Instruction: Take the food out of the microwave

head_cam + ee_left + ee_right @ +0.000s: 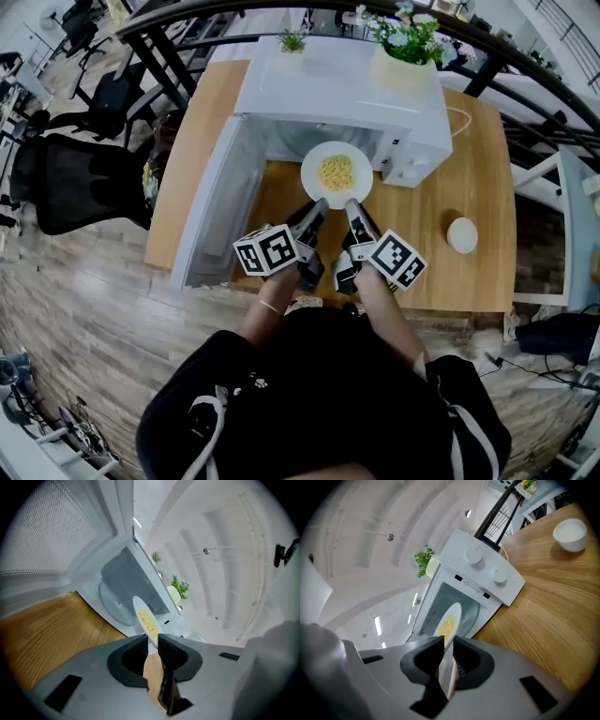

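Note:
A white plate (337, 173) of yellow food (336, 172) hangs just in front of the open white microwave (343, 89), above the wooden table. My left gripper (319, 208) is shut on the plate's near left rim and my right gripper (352, 207) is shut on its near right rim. In the left gripper view the plate (146, 621) shows edge-on between the jaws of the left gripper (151, 645), with the microwave's empty cavity and glass turntable (117, 603) behind. In the right gripper view the plate (449, 622) runs between the jaws of the right gripper (448, 652).
The microwave door (214, 206) stands open to the left. A potted plant (405, 52) and a small green plant (292, 41) sit on top of the microwave. A small white bowl (462, 235) rests on the table (469, 178) at the right. Office chairs (80, 183) stand beyond the left table edge.

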`<state>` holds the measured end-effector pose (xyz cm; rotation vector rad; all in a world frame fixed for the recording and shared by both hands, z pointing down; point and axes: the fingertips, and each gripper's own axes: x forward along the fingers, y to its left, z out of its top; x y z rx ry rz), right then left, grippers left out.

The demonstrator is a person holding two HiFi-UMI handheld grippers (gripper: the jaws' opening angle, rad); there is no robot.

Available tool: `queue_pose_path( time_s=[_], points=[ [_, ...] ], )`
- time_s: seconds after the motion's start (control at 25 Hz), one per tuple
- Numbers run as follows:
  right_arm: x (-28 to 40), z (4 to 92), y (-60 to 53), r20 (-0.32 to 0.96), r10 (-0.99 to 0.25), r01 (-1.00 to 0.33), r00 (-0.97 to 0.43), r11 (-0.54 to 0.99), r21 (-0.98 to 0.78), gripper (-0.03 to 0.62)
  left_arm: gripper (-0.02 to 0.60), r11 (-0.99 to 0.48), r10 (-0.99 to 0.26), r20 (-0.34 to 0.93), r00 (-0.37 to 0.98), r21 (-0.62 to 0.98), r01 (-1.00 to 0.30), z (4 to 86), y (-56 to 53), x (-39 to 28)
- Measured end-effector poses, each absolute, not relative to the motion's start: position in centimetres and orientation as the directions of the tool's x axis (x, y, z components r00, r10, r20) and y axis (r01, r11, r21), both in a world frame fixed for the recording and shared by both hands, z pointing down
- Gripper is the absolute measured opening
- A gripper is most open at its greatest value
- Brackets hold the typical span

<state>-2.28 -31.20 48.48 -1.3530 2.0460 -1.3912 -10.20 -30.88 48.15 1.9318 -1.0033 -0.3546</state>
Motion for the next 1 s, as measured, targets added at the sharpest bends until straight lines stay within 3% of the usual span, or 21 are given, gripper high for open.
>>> queue_pose_path(
  time_s=[1.0],
  points=[
    [-3.4, 43.6, -26.5, 0.107, -0.816, -0.48, -0.568, 0.223, -0.848, 0.061, 0.067, -0.353, -0.799, 0.067, 0.598, 0.753, -0.556, 43.2, -25.8, -11.2]
  ],
)
